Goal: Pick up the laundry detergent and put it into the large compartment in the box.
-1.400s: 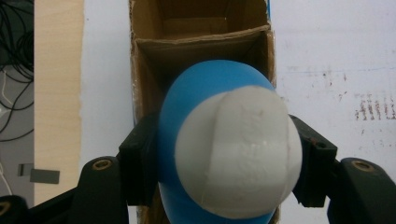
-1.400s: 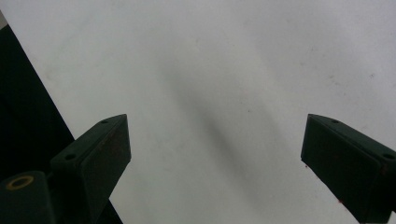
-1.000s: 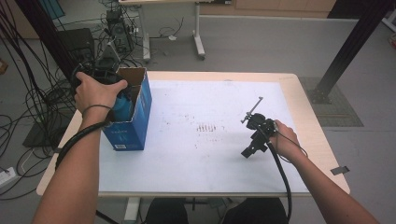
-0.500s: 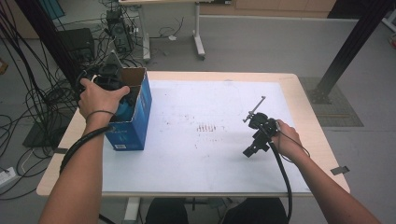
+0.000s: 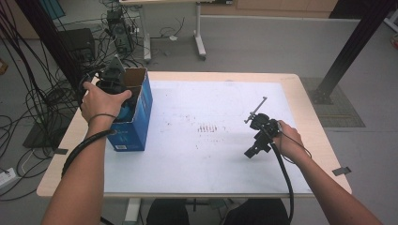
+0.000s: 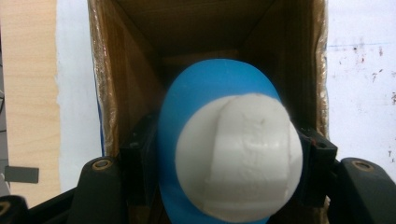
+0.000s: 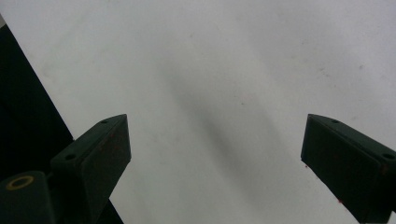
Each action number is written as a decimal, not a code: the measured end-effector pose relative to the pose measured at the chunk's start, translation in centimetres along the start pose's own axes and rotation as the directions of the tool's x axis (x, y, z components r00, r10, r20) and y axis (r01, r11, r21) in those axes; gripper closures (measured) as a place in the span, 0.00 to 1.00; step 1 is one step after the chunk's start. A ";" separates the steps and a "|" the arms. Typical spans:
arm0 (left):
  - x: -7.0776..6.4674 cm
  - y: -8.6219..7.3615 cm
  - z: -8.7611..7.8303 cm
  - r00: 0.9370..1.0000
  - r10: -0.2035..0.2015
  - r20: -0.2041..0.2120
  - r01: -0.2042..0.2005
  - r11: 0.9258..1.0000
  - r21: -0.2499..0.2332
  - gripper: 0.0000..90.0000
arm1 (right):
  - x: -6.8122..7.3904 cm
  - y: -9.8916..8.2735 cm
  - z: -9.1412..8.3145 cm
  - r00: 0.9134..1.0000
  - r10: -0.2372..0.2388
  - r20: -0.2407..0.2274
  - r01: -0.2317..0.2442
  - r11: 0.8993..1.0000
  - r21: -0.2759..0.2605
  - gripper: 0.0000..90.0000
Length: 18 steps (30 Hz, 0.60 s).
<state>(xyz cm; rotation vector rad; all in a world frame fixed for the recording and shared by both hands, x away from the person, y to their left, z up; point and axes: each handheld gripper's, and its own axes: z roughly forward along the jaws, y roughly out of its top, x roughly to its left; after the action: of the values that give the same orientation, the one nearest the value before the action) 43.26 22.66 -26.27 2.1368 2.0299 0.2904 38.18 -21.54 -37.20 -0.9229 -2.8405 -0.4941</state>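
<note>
The left gripper (image 5: 114, 83) is at the mouth of the blue cardboard box (image 5: 136, 117), which stands on the left side of the table (image 5: 187, 79). In the left gripper view its jaws are closed tight on a blue and white bottle (image 6: 229, 158), one jaw on each side, and the bottle hangs in the open top of the box with the brown inside walls around it. From the pictures I cannot tell whether the bottle touches the box floor.

The right gripper (image 5: 257, 137) rests on the white mat at the right of the table, well apart from the box. In the right gripper view its jaws stand wide open with nothing between them, just bare mat below.

The step in hand looks like moving the bottle through the box opening, either putting it in or lifting it out. Either way, the next move calls for keeping the bottle straight and centred so it does not catch on the near or far wall, and for a firm grip until it is set down.
</note>
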 end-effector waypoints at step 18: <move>0.2 -0.2 0.5 1.000 0.001 0.001 -0.001 1.000 -0.002 0.42 | 0.1 0.0 0.0 1.000 0.001 0.001 -0.001 1.000 0.002 0.09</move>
<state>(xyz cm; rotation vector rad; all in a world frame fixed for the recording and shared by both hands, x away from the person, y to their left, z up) 43.25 22.88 -26.79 2.1368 2.0276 0.2912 38.14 -21.47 -37.19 -0.9242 -2.8409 -0.4913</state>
